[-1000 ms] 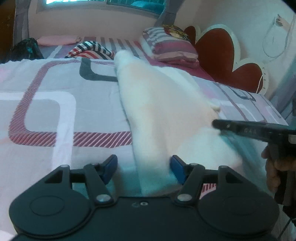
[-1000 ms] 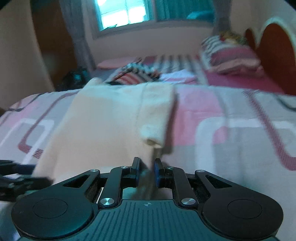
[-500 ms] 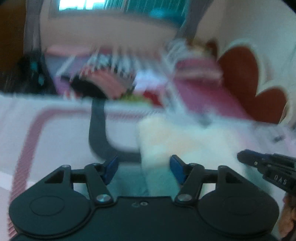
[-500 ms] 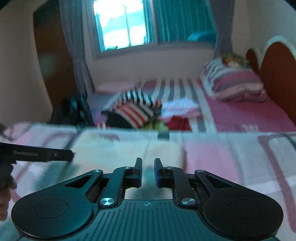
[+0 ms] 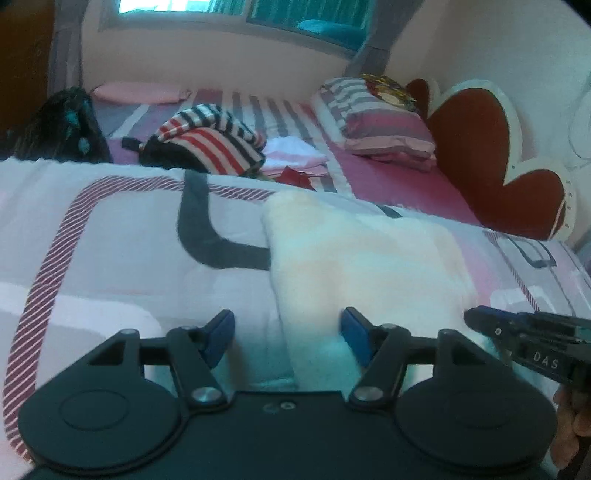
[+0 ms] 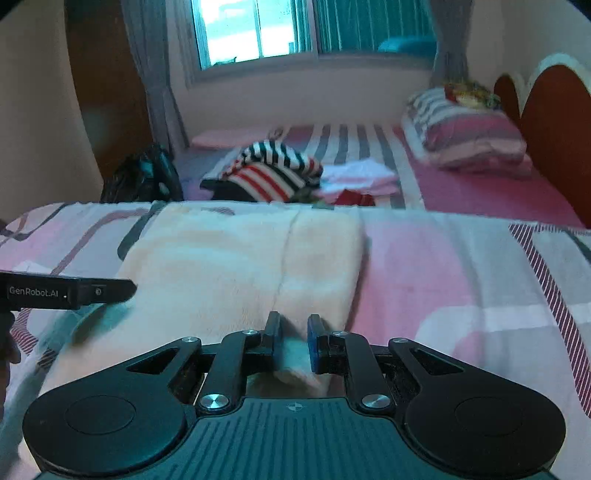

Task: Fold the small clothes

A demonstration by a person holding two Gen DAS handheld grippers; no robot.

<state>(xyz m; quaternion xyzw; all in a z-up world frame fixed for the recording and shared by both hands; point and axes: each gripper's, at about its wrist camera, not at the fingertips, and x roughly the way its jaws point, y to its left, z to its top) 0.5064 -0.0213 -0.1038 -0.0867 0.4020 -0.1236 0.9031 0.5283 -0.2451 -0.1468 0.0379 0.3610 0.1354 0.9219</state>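
A cream fleece garment lies folded on the patterned bedspread; it also shows in the right wrist view. My left gripper is open, its blue fingertips straddling the garment's near left edge. My right gripper has its jaws a narrow gap apart over the garment's near right corner, with cloth showing between them. Each gripper shows in the other's view: the right one at the right edge, the left one at the left edge.
A pile of striped and pink clothes lies beyond the bedspread's far edge. A striped pillow sits by the red headboard on the right. A dark bag is at far left. A window is behind.
The long garment has been folded in half toward its far end and now lies shorter. My right gripper's jaws have parted slightly. Both grippers drew back to the near edge.
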